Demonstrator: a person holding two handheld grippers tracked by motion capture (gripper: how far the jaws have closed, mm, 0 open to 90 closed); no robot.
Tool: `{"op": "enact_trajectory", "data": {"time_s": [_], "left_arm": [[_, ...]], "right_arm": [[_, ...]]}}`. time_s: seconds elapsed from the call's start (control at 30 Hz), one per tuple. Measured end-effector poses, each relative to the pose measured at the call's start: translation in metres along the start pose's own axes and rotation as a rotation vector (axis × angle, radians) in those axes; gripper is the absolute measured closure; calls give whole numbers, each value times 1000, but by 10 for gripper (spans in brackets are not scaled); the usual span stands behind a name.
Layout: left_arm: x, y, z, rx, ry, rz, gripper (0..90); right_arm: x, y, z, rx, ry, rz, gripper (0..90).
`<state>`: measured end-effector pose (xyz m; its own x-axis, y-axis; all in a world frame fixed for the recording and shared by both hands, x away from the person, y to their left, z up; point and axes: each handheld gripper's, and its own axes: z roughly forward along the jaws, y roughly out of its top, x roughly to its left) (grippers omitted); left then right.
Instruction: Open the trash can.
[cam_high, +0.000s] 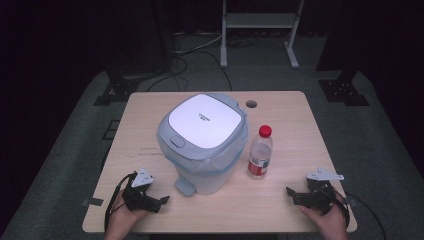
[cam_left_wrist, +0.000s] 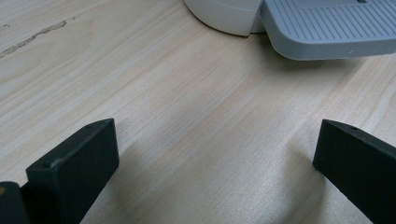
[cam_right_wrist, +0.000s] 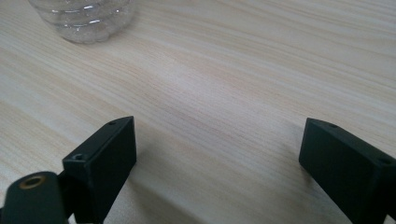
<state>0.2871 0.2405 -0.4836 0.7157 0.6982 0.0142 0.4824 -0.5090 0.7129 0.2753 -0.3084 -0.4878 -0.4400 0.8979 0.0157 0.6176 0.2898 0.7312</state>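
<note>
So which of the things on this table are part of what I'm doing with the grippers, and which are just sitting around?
Part of the job:
- pedal bin, lid shut, liner bag showing
- its grey pedal, just ahead of the open left gripper
- plastic bottle, red cap, upright, ahead of the open right gripper

Just around:
- cable hole in the table
- white frame on the floor behind

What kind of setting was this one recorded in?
Probably a lab or recording studio, not a home: a lone wooden table on grey carpet, dark surroundings, cables across the floor, and a metal stand's legs behind. A pedal bin and bottle look staged.
</note>
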Motion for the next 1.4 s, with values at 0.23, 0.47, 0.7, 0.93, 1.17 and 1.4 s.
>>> {"op": "enact_trajectory", "data": {"time_s": [0.23, 0.47, 0.7, 0.93, 1.17, 1.4], "left_arm": [[0, 0, 0, 0, 2, 0, 0], [0, 2, 1, -13, 16, -14, 59], [1, 2, -1, -45, -17, -8, 173], [0, 6, -3, -62, -64, -24, 282], [-1, 12, -10, -106, -91, -30, 432], [-4, 16, -20, -173, -123, -40, 594]], "right_arm": [[0, 0, 0, 0, 1, -1, 99], [0, 0, 0, 0, 1, -2, 99], [1, -1, -1, 0, 7, -6, 99], [2, -2, -2, 1, 8, -5, 99], [3, -4, -5, 2, 22, -18, 99], [3, -4, -5, 1, 22, -18, 99]]}}
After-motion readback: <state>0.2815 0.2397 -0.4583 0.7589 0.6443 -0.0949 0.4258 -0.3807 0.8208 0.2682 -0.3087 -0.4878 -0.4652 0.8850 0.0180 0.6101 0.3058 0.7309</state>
